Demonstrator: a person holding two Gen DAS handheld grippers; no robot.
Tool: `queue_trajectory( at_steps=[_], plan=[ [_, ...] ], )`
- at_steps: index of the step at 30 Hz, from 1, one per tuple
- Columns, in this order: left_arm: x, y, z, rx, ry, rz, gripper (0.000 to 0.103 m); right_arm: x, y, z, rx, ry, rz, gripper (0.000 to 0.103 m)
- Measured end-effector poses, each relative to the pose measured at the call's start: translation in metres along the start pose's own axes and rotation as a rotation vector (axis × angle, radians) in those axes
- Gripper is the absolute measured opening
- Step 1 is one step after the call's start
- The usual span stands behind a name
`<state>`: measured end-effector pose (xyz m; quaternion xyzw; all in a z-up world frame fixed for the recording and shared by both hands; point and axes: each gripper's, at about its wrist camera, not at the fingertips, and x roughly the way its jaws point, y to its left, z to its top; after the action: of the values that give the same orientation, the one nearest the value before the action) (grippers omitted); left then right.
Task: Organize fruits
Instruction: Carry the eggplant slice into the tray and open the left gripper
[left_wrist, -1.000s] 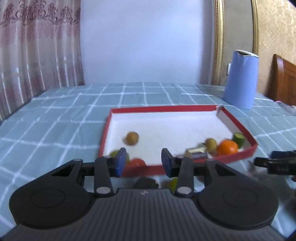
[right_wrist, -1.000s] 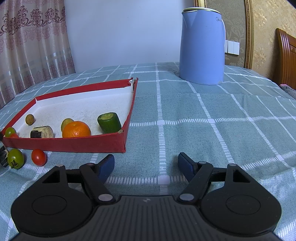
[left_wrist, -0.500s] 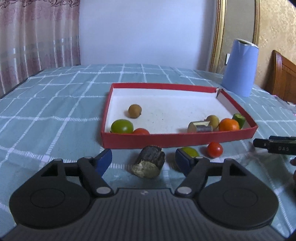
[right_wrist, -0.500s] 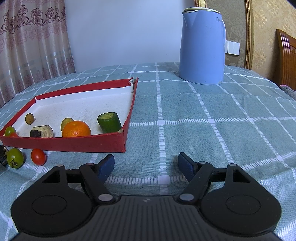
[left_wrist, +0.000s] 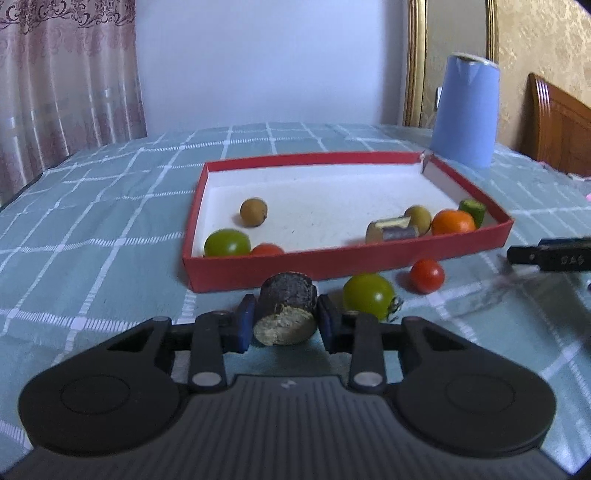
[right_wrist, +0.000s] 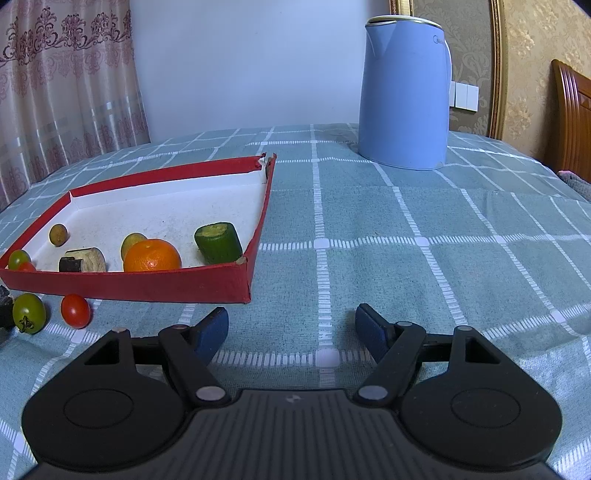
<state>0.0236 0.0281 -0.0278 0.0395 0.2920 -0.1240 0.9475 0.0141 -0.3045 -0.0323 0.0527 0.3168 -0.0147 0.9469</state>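
The left gripper (left_wrist: 285, 326) has just been closing, and we see its blue pads (left_wrist: 245, 325) pressed against both flanks of the dark-skinned cut piece (left_wrist: 286, 312), pale cut face toward the camera. The piece sits on the checked tablecloth (left_wrist: 110, 280), just in front of the near wall of the red tray (left_wrist: 347, 264).

Step in hand, as we judge it: the grasp on this piece is made, and the lift is not yet begun. The next move calls for raising it above the near wall, carrying it forward over the white floor, and releasing it in a bare patch (the middle looks free). The grip lies across a rounded, rough body, so we would lift slowly and watch for slipping.

Outward: a green tomato (left_wrist: 368, 295) lies just right of the gripper, a red cherry tomato (left_wrist: 427, 275) beyond it; both rest outside the tray. Inside we count a green tomato (left_wrist: 226, 242), a red one (left_wrist: 266, 249), a small brown fruit (left_wrist: 253, 211), a second cut piece (left_wrist: 392, 230), another small fruit (left_wrist: 418, 218), an orange (left_wrist: 453, 222) and a cucumber stub (left_wrist: 472, 210).

The right gripper (right_wrist: 291, 330) is spread wide over bare cloth, holding nothing. A blue kettle (right_wrist: 404, 96) stands well behind.

Against the earlier frames: half a second ago the left jaws stood wide with the piece loose between them; now they pinch it. The right view is unchanged.
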Motion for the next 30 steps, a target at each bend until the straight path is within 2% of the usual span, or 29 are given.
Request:
queue_trajectory(
  at_steps=[5,10,16,19,30],
  plan=[
    [-0.008,0.002,0.018,-0.018,-0.050,-0.011,0.032,0.000,0.000,0.000,0.000,0.000,0.000,0.075],
    [0.007,0.011,0.044,-0.058,-0.077,0.010,0.031,0.000,0.000,0.000,-0.001,0.001,-0.001,0.075],
    [0.041,0.021,0.061,-0.102,-0.043,0.041,0.031,0.000,0.000,0.000,-0.003,0.001,-0.002,0.075],
    [0.057,0.024,0.063,-0.120,-0.011,0.033,0.030,0.000,0.000,0.000,-0.003,0.001,-0.002,0.075],
    [0.082,0.021,0.063,-0.096,0.034,0.058,0.030,-0.001,-0.001,0.000,-0.008,0.003,-0.001,0.077]
  ],
)
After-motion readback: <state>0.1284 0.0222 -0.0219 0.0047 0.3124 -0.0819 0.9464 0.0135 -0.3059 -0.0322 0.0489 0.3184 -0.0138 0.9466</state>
